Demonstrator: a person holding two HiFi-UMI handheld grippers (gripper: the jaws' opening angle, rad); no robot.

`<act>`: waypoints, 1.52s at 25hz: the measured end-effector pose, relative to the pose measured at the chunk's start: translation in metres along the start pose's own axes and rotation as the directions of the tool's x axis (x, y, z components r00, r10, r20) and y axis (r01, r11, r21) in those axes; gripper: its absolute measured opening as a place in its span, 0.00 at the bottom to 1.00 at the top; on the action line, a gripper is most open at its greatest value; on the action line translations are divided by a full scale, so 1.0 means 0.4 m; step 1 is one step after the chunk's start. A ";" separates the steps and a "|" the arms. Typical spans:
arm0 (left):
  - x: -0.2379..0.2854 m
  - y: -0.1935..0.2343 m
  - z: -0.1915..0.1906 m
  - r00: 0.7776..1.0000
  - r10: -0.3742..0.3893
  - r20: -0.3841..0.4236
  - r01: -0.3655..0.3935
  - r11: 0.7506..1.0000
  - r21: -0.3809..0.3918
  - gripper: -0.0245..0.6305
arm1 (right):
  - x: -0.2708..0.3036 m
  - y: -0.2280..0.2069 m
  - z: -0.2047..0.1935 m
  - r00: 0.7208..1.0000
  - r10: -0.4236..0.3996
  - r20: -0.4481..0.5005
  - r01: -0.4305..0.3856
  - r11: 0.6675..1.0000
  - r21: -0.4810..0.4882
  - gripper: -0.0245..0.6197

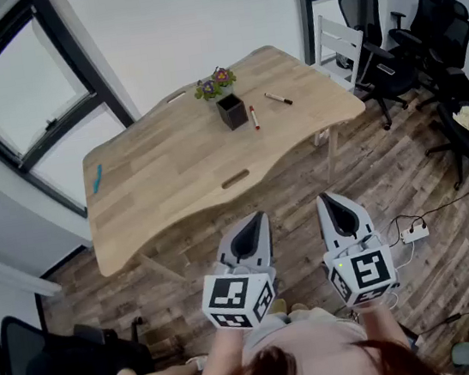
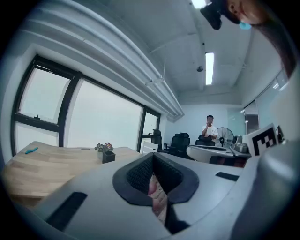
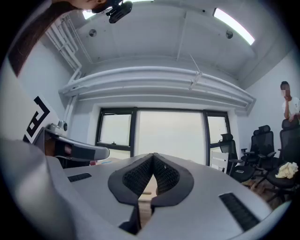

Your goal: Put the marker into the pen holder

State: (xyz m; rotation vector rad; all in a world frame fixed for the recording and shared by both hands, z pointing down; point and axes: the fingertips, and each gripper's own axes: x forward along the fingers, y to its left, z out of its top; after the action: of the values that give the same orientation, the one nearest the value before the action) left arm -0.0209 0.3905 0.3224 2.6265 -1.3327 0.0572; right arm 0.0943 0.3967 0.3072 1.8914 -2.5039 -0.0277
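Note:
A black pen holder [image 1: 232, 111] stands near the far middle of the wooden table [image 1: 164, 179]. A red marker [image 1: 253, 117] lies just right of it, and a black marker [image 1: 278, 98] lies further right. A blue marker [image 1: 96, 179] rests near the table's left edge. My left gripper [image 1: 259, 217] and right gripper [image 1: 324, 199] hang side by side in front of the table, well short of it, both shut and with nothing between their jaws. The left gripper view shows the pen holder [image 2: 108, 156] far off beyond the shut jaws.
A small potted plant [image 1: 215, 83] sits right behind the pen holder. A white chair [image 1: 340, 42] and several black office chairs [image 1: 448, 40] stand at the right. A power strip [image 1: 414, 233] lies on the wood floor. A person [image 2: 209, 129] stands in the distance.

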 end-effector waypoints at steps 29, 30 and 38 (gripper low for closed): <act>0.139 0.021 -0.010 1.000 0.010 -0.007 -0.010 1.000 -0.025 0.04 | 0.096 -0.104 -0.056 1.000 0.022 0.022 -0.025 0.993 0.118 0.04; 0.150 0.028 -0.009 1.000 0.007 -0.007 -0.007 1.000 -0.025 0.04 | 0.107 -0.107 -0.057 1.000 0.021 0.018 -0.023 0.992 0.121 0.04; 0.236 0.103 0.010 1.000 -0.019 -0.014 0.019 0.999 -0.028 0.04 | 0.218 -0.122 -0.062 1.000 -0.002 -0.003 0.002 0.993 0.121 0.04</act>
State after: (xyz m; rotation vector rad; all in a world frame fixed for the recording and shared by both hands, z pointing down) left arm 0.0018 0.2912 0.3365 2.6103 -1.2944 0.0535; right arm 0.1177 0.2993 0.3307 1.9347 -2.5569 0.1293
